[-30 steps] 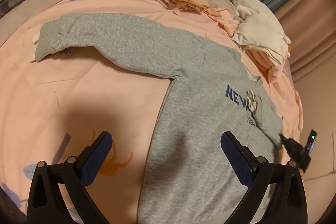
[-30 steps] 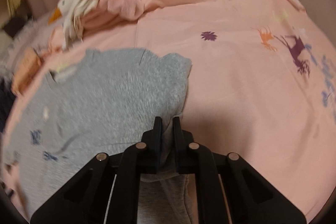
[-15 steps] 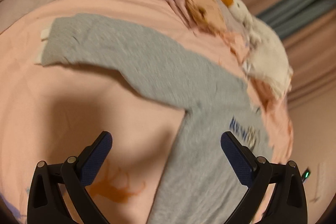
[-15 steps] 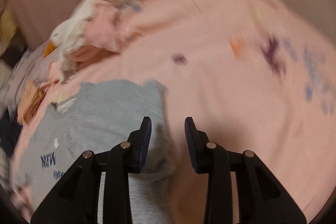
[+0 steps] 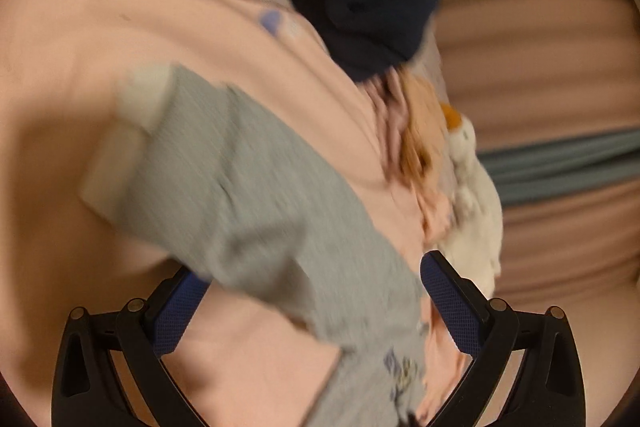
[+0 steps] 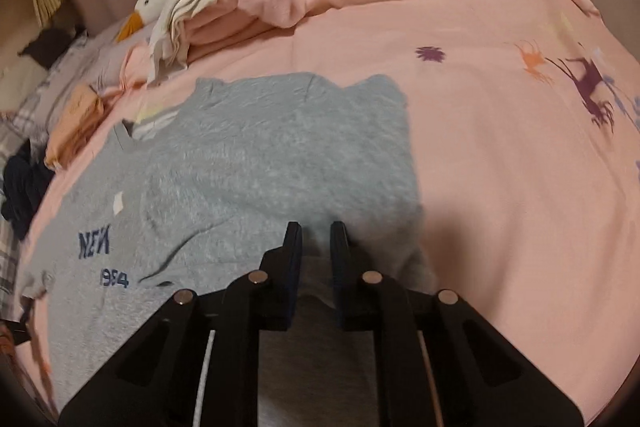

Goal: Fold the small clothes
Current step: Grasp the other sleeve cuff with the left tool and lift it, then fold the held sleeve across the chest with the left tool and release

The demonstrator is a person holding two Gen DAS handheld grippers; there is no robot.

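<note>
Right wrist view: right claw (image 6: 316, 227) has just closed again on sweatshirt (image 6: 248, 163).

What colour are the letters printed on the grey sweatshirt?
Dark navy blue letters on the grey sweatshirt, clearest in the right wrist view.

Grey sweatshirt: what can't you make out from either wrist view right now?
- Left wrist: motion blur smears the sweatshirt; its print is unreadable.
- Left wrist: lower edge cuts off the hem; whether the open left gripper touches the sleeve is unclear.
- Right wrist: right gripper hides the cloth beneath; whether it pinches fabric is unclear.
</note>
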